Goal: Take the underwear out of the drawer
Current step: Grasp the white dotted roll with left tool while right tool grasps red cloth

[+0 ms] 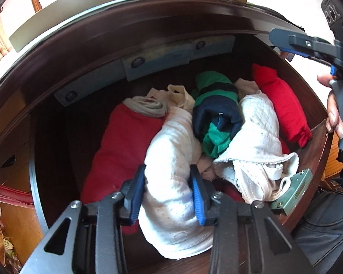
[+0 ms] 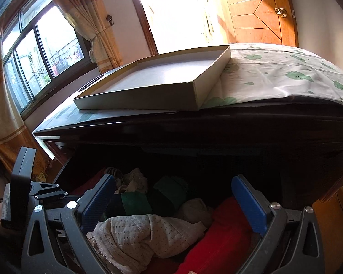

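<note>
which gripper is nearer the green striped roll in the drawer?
Left. The left gripper is shut on the white roll right beside the green striped roll; the right gripper hovers open over the drawer's corner.

Home bedroom: curtained window [image 2: 43, 52], wooden door [image 2: 263, 16], clothes drawer [image 1: 313, 137].

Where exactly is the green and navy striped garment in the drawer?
In the left wrist view, the green and navy striped garment lies right of centre in the drawer, between two white garments.
</note>
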Motion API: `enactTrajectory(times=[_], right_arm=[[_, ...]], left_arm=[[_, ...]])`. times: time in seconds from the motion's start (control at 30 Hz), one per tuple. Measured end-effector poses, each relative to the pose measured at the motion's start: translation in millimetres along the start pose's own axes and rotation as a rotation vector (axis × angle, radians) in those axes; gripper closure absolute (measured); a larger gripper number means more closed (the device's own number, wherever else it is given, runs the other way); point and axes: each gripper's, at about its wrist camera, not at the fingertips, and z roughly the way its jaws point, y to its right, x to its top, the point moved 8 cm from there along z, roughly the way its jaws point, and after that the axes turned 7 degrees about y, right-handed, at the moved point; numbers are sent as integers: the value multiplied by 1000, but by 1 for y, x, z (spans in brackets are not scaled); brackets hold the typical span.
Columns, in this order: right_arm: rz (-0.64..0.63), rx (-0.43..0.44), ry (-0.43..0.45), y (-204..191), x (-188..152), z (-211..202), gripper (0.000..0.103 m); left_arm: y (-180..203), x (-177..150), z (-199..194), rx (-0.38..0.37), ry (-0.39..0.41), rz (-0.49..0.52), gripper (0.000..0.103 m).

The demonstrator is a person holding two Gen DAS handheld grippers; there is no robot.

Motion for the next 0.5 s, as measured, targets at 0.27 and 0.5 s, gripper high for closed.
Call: enactTrajectory(times=[0.27, 0.5], right_arm=[[15, -122, -164, 32, -25, 4, 1], [-26, -160, -253, 31, -41, 2, 6]], left_arm=[[2, -10, -14, -14, 23, -4, 70], [4, -7, -8, -13, 26, 2, 70]])
